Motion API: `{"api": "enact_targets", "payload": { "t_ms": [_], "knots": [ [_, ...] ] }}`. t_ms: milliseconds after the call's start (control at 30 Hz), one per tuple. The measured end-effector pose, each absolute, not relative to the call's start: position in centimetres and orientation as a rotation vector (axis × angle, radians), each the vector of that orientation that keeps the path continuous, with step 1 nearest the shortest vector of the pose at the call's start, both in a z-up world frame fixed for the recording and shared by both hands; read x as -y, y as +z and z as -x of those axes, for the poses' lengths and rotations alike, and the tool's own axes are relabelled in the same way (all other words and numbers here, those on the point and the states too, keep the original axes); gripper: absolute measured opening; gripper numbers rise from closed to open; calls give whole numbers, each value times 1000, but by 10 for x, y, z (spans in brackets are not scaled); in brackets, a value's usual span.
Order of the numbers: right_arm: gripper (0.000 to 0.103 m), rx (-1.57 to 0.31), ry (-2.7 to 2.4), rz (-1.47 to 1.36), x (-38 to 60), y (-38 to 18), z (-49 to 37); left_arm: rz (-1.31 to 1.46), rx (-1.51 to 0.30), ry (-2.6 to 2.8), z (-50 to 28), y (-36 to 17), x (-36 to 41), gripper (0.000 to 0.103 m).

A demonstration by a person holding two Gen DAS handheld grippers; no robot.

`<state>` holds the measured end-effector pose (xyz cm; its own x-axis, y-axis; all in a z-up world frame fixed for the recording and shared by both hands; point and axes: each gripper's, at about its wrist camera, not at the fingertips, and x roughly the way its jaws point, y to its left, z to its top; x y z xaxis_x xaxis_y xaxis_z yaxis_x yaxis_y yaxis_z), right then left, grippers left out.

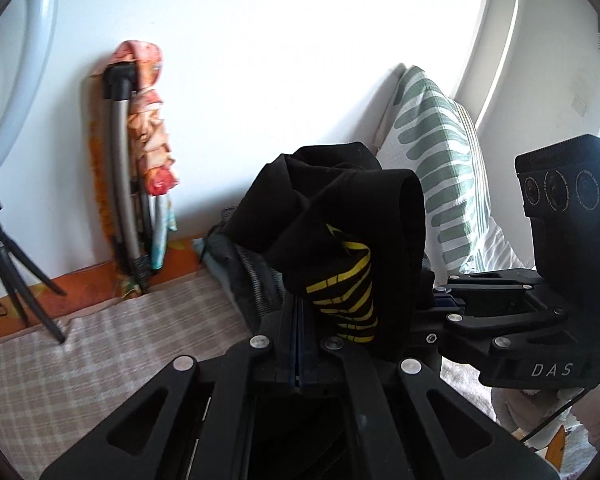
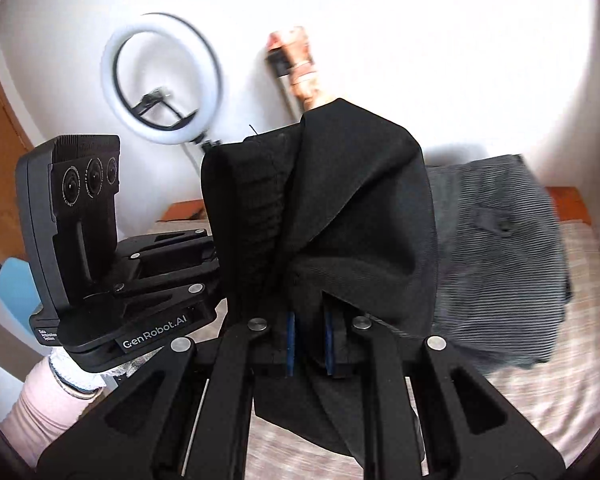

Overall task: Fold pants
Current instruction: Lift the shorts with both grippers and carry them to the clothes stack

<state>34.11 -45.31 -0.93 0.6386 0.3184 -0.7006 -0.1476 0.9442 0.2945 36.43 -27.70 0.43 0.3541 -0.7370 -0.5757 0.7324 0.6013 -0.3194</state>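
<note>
Black pants [image 2: 332, 216] hang bunched between your two grippers, lifted clear of the checked bed cover [image 1: 100, 352]. Your left gripper [image 1: 300, 320] has its jaws closed tight together, with a fold of the cloth draped over the fingertips and a yellow-striped panel [image 1: 352, 300] lying just beside them; whether any cloth is actually caught in that closed seam you cannot tell from the left wrist view. Your right gripper [image 2: 310, 336] stands a little apart at the jaws, its blue pads [image 2: 290, 340] pressing on a thick wad of the black fabric, which spills forward over the fingers and hangs down beneath them. The two tools sit close side by side, each showing in the other's camera. A pink sleeve [image 2: 48, 404] runs up to the left tool in the right wrist view. Behind the pants, a grey striped garment [image 2: 500, 264] lies on the bed. A green-and-white pillow [image 1: 440, 168] leans at the wall, near a ring light [image 2: 162, 80] on its tripod and a folded frame wrapped in orange floral cloth [image 1: 152, 128]. Both views are slightly blurred.
</note>
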Motion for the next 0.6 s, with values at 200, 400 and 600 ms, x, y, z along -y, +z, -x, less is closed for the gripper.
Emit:
{"api": "enact_targets", "payload": {
  "t_ms": [200, 400, 600],
  "knots": [
    [14, -877, 216, -122, 502, -7, -360, 17, -759, -989, -375, -1, 342, 0],
    [14, -910, 256, -99, 528, -22, -402, 62, -774, -963, -401, -14, 375, 0],
    [12, -944, 143, 5, 571, -50, -455, 1, -805, -790, -448, -49, 384, 0]
  ]
}}
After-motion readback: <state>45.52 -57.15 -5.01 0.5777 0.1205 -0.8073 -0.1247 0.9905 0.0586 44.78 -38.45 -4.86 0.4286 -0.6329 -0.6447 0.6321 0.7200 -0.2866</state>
